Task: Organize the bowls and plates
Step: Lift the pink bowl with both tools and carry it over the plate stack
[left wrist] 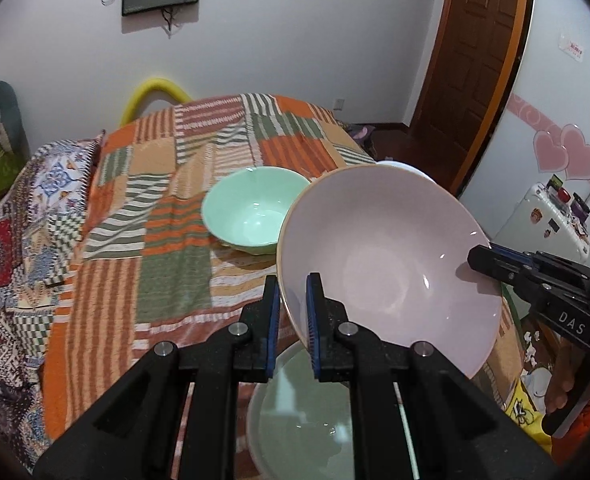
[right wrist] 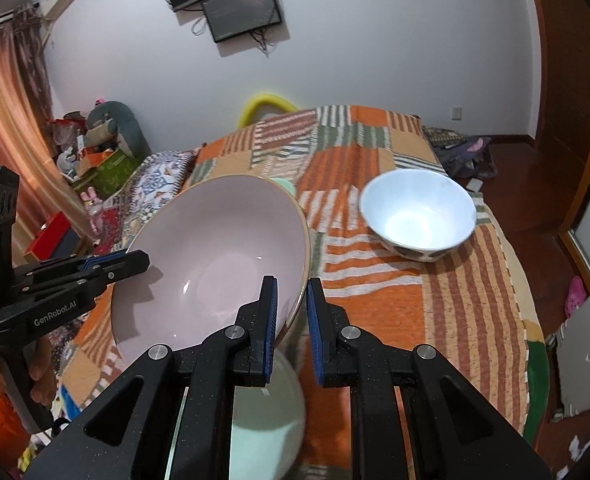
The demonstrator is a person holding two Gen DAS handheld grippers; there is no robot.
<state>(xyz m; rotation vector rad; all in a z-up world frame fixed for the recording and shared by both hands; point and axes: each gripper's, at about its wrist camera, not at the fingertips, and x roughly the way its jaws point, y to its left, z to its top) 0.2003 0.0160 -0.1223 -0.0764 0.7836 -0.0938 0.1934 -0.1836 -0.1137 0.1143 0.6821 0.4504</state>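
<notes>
Your left gripper (left wrist: pixel 293 322) has its blue-padded fingers (left wrist: pixel 314 320) pinched across the near rim of the large, pale pink ceramic bowl (left wrist: pixel 391 264), one finger inside and one outside the wall, and your right gripper (right wrist: pixel 293 320) clamps the opposite rim of that same bowl in the same way, so the bowl hangs tilted between the two tools above the bed. In the left wrist view the right gripper's body reads "DAS" in white letters; in the right wrist view the left gripper's body reads "GenRobot.AI". Directly beneath the pink bowl lies a pale green round plate (left wrist: pixel 307 420), partly hidden by your gripper frames. Farther out on the orange, green and cream striped patchwork quilt (left wrist: pixel 167 216) a mint green bowl (left wrist: pixel 251 210) stands upright, just beyond the pink bowl's far edge. To the right, a white bowl with a dark patterned underside (right wrist: pixel 419 214) stands upright on the quilt, well apart from the pink one. On the white wall hang two dark flat screens (right wrist: pixel 243 10); a brown wooden door (left wrist: pixel 479 52) stands at the right.
</notes>
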